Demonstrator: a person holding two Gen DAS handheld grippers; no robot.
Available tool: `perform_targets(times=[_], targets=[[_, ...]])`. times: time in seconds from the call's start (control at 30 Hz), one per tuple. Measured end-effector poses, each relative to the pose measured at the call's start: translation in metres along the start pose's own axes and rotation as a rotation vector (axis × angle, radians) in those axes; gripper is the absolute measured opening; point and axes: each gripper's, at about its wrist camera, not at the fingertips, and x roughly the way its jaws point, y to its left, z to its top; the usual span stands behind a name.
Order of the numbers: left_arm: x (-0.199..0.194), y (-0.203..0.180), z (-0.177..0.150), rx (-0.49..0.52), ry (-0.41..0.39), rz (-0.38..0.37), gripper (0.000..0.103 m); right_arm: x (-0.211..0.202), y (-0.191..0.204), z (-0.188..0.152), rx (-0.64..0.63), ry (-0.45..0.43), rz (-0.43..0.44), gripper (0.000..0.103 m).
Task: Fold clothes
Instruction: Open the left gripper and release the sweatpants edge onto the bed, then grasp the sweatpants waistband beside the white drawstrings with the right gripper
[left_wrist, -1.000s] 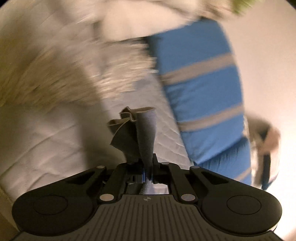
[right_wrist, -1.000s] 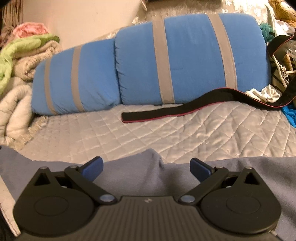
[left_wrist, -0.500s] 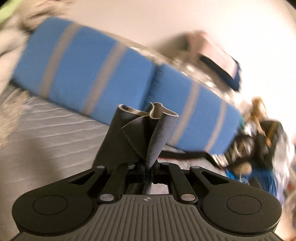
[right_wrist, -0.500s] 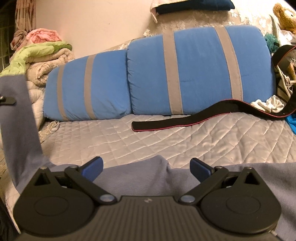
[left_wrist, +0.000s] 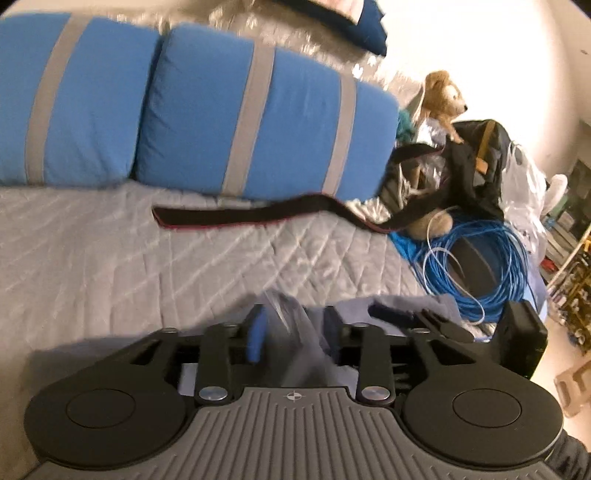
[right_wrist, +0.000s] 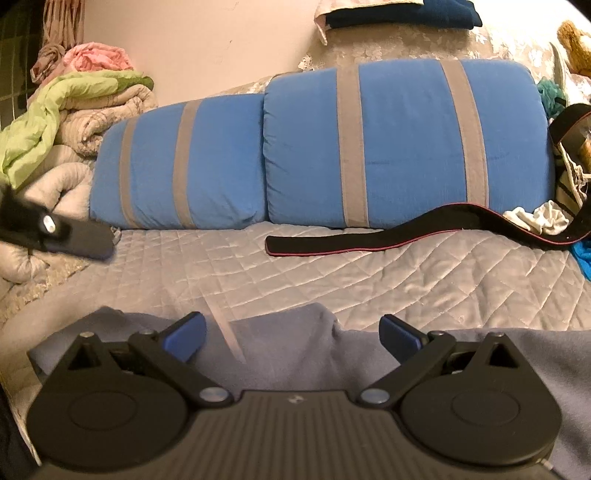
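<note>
A grey-blue garment (right_wrist: 295, 350) lies on the grey quilted bed (right_wrist: 332, 273) in front of my right gripper (right_wrist: 291, 338), which is open over it with the cloth bunched between its blue pads. My left gripper (left_wrist: 295, 332) has its jaws parted, and a blurred fold of the same garment (left_wrist: 295, 343) hangs loose between them. More of the garment (left_wrist: 413, 306) lies just ahead of the left gripper. The left gripper also shows in the right wrist view (right_wrist: 55, 232), blurred at the left edge.
Two blue pillows with grey stripes (right_wrist: 369, 147) lie along the back of the bed. A black strap with red edging (right_wrist: 369, 240) lies before them. Folded blankets (right_wrist: 74, 110) are stacked at the left. A coil of blue cable (left_wrist: 480, 266), a teddy bear (left_wrist: 443, 96) and bags sit at the right.
My left gripper swung from the left across toward the right gripper and came down to the bed. Its jaws opened and the pinched garment fold slipped loose. The right gripper stayed put.
</note>
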Motion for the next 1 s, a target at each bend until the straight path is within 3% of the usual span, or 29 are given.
perform_targets(times=[0.1,0.2,0.4,0.5,0.6,0.77,0.87,1.0], targets=[[-0.015,0.014,-0.001,0.013,-0.039,0.061,0.055,0.001,0.004,-0.001,-0.025,0.005,-0.005,0.103],[-0.030,0.032,-0.003,0.015,-0.069,0.126,0.057,0.003,0.009,-0.002,-0.055,0.011,-0.010,0.103],[-0.051,0.083,-0.021,-0.072,-0.055,0.283,0.057,0.003,0.022,-0.007,-0.136,0.014,-0.009,0.103],[-0.058,0.101,-0.037,-0.082,-0.048,0.322,0.057,0.002,0.032,-0.009,-0.194,0.019,0.001,0.103],[-0.062,0.116,-0.052,-0.086,-0.061,0.300,0.058,-0.002,0.056,-0.011,-0.328,0.064,-0.044,0.102],[-0.052,0.133,-0.070,-0.099,-0.081,0.233,0.061,-0.025,0.110,-0.036,-0.802,0.109,-0.122,0.102],[-0.048,0.141,-0.075,-0.135,-0.088,0.213,0.061,-0.028,0.113,-0.043,-0.886,0.158,-0.151,0.099],[-0.052,0.150,-0.076,-0.182,-0.120,0.211,0.061,-0.029,0.100,-0.036,-0.772,0.211,-0.141,0.087]])
